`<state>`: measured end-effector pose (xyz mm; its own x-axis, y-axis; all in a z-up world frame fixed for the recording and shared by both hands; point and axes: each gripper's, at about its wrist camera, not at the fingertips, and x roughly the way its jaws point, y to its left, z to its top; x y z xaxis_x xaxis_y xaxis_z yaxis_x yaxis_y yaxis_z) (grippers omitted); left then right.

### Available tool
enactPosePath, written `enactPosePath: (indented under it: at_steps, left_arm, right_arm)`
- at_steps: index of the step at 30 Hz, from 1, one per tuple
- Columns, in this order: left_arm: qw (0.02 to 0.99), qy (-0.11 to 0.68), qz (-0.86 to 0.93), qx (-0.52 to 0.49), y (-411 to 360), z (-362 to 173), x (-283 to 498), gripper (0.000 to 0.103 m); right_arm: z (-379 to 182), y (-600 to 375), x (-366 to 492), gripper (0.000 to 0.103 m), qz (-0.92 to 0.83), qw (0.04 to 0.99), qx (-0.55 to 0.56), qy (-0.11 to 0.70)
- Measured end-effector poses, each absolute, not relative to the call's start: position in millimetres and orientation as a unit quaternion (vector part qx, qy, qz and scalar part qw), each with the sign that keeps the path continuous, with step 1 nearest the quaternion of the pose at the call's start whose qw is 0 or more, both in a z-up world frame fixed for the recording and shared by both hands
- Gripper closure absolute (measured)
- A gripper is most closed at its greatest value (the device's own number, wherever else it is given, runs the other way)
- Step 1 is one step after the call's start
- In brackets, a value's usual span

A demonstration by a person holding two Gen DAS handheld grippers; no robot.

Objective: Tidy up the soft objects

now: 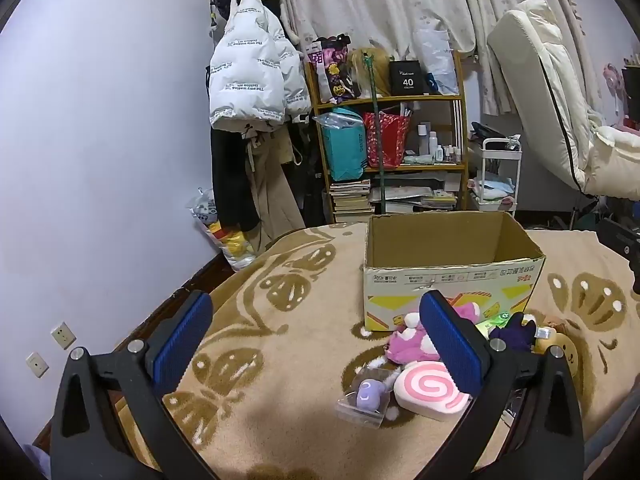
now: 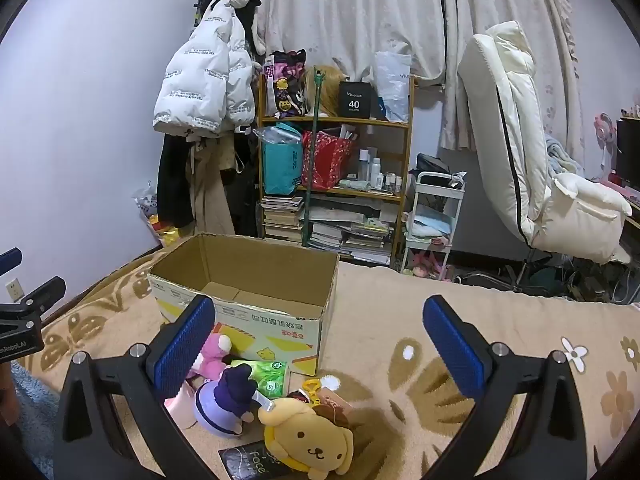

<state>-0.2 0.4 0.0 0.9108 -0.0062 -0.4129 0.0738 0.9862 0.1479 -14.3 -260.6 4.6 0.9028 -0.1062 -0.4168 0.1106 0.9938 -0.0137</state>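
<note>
An open cardboard box (image 1: 452, 280) (image 2: 248, 292) stands empty on the patterned blanket. Soft toys lie in front of it: a pink plush (image 1: 404, 342) (image 2: 214, 356), a pink swirl cushion (image 1: 428, 390), a small purple toy in a clear bag (image 1: 366, 396), a purple witch-hat plush (image 2: 228, 404) (image 1: 514, 330), a yellow dog plush (image 2: 310, 442) and a green tissue pack (image 2: 268, 374). My left gripper (image 1: 316, 340) is open, left of the pile. My right gripper (image 2: 320, 344) is open above the dog plush. Neither holds anything.
The beige flowered blanket (image 1: 280, 320) covers the bed. Behind stand a wooden shelf (image 1: 388, 136) full of bags and books, hanging coats (image 1: 256, 80), a white cart (image 2: 436, 216) and a white chair (image 2: 532, 160). A dark booklet (image 2: 252, 460) lies by the dog plush.
</note>
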Motion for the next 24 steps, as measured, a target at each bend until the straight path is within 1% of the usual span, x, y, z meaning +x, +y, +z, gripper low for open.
enactPosePath:
  at_steps: [24]
  left_arm:
    - [0.973, 0.213, -0.021, 0.088, -0.2, 0.2, -0.2, 0.001]
  right_arm:
    - [2.9, -261.1, -13.6, 0.000, -0.057, 0.976, 0.004, 0.212]
